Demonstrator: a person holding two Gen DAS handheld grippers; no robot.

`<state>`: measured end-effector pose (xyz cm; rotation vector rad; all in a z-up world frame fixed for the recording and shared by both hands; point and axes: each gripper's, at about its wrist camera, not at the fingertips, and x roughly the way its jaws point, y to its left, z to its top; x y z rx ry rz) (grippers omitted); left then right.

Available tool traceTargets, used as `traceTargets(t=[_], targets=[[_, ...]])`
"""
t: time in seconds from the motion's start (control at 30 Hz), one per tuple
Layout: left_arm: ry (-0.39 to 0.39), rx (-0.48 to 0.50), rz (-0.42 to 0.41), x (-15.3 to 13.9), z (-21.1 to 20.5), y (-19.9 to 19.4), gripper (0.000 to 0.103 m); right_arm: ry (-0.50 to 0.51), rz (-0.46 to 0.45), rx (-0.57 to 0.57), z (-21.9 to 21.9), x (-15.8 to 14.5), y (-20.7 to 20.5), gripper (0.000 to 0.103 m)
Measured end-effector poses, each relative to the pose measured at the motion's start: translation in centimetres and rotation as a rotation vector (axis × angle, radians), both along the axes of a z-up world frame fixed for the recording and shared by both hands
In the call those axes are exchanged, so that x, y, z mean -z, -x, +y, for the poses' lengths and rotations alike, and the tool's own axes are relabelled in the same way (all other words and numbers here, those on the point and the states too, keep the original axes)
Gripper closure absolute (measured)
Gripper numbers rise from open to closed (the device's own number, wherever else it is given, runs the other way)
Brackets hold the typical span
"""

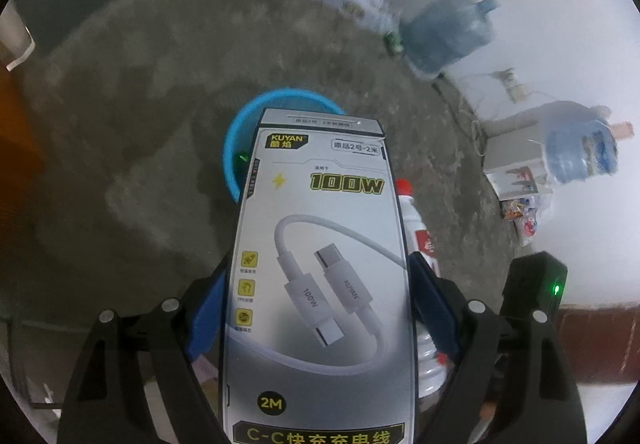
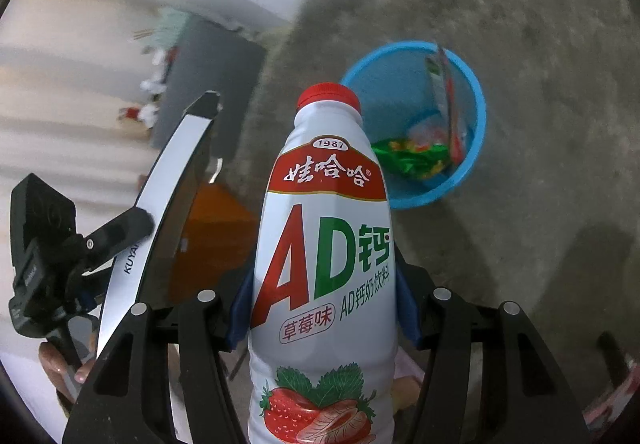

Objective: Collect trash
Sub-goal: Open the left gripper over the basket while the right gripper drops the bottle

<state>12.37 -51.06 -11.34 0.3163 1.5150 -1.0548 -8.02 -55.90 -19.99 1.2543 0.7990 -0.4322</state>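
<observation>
I have both hands loaded: my left gripper (image 1: 320, 308) is clamped on the long sides of a flat cable box (image 1: 320, 264), and my right gripper (image 2: 322, 308) is closed around the waist of a white milk bottle (image 2: 324, 264) with a red cap, held cap-forward. The blue bin (image 2: 476, 116) sits on the concrete floor ahead, farther off and to the right in the right view, and partly hidden behind the box in the left view; it already holds a green wrapper (image 2: 412, 160) and a tall packet leaning on its far wall. The two loads are just beside each other, so I would drop one at a time. I judge the bottle should go first: bring its cap over the rim, tip it down, then release. The box is light and flat and could glide past the rim, so I would lower it well inside before letting go.
</observation>
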Motion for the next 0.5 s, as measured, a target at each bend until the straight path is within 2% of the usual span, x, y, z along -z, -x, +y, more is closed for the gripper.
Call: traceTargets(t=[0.17, 0.27, 0.33, 0.43, 0.5], targets=[[-0.106, -0.092, 0.107, 7.8, -5.3, -3.2, 0.021, -0.051, 0.090, 0.014, -3.9, 4.9, -2.7, 0.048], [-0.145, -0.113, 0.107, 10.8, -7.4, -4.0, 0.021, -0.092, 0.114, 0.033, -6.2, 7.4, -3.9, 0.048], [-0.142, -0.135, 0.115, 12.1, -8.4, -4.6, 0.020, -0.095, 0.134, 0.056, -7.6, 8.8, -4.9, 0.046], [-0.124, -0.214, 0.165, 13.3, -8.7, -5.1, 0.008, -0.088, 0.140, 0.090, -8.9, 10.1, -5.9, 0.039], [-0.096, -0.259, 0.184, 13.3, -8.6, -5.5, 0.007, -0.065, 0.135, 0.112, -9.3, 10.3, -6.0, 0.037]])
